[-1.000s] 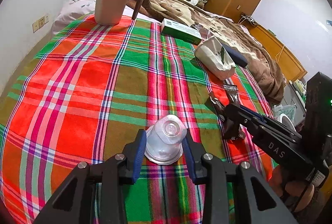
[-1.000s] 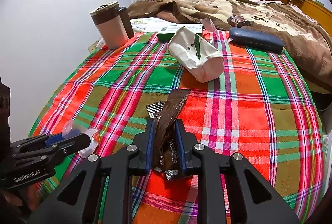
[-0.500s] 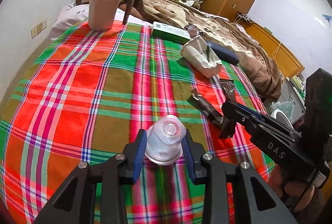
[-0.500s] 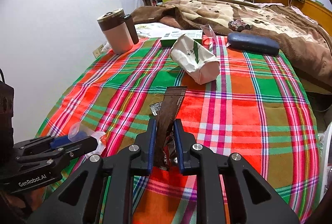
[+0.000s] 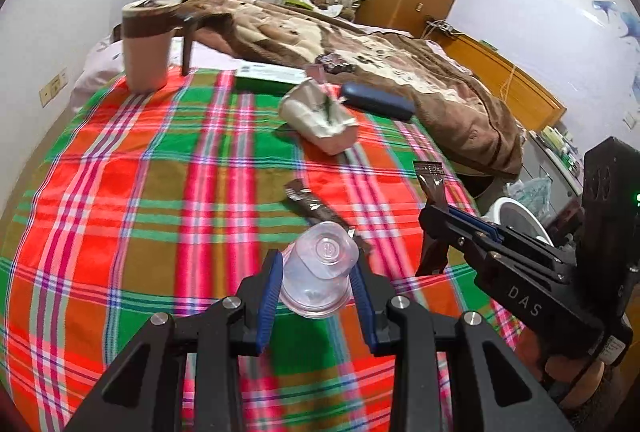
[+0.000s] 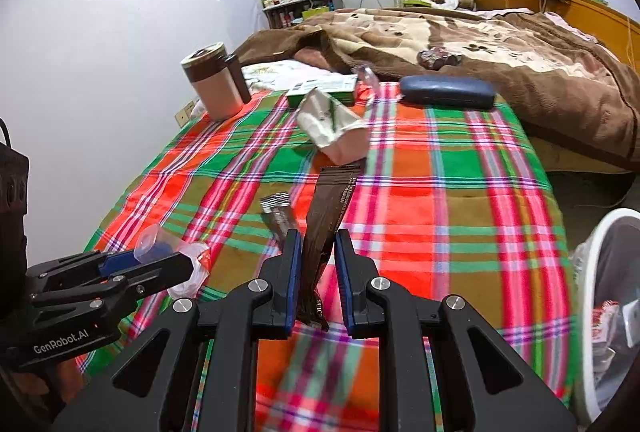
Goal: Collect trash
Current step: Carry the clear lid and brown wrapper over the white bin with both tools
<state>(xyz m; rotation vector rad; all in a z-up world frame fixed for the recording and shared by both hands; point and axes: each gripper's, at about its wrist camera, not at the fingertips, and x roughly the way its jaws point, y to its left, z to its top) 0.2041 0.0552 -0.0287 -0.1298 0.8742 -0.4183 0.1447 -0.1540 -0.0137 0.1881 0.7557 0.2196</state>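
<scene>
- Gripping a clear plastic cup [image 5: 318, 272] sideways, the left gripper [image 5: 316, 286] has its blue-padded fingers [image 5: 267, 296] pressed on either side of the cup, whose flat base points away from the camera.
- In the right wrist view the left gripper [image 6: 160, 264] shows at the lower left, the clear plastic cup [image 6: 188, 264] poking out on both sides of its jaws, raised off the cloth.
- The right gripper [image 6: 316, 272] clamps a long brown wrapper [image 6: 326, 216] low down; the strip stands up between the pads and leans away over the cloth.
- From the left wrist view the right gripper [image 5: 436, 216] comes in from the right, with the brown wrapper [image 5: 432, 183] sticking up above its tips and a darker end hanging below.
- A second brown wrapper [image 5: 310, 205] lies flat on the plaid cloth [image 5: 120, 191], just beyond the held cup; in the right view it [image 6: 276, 216] lies just left of the held strip.
- Farther back, a crumpled white paper bag [image 5: 318, 117] lies on its side, with a green box [image 5: 272, 77] and a dark blue case [image 5: 378, 101] behind it.
- A tan mug with a brown lid [image 5: 146, 45] stands upright at the far left corner of the cloth.
- A white bin [image 6: 604, 312] with scraps inside sits off the right edge of the bed, near the right gripper.
- A brown blanket [image 6: 480, 43] covers the bed beyond the cloth.
</scene>
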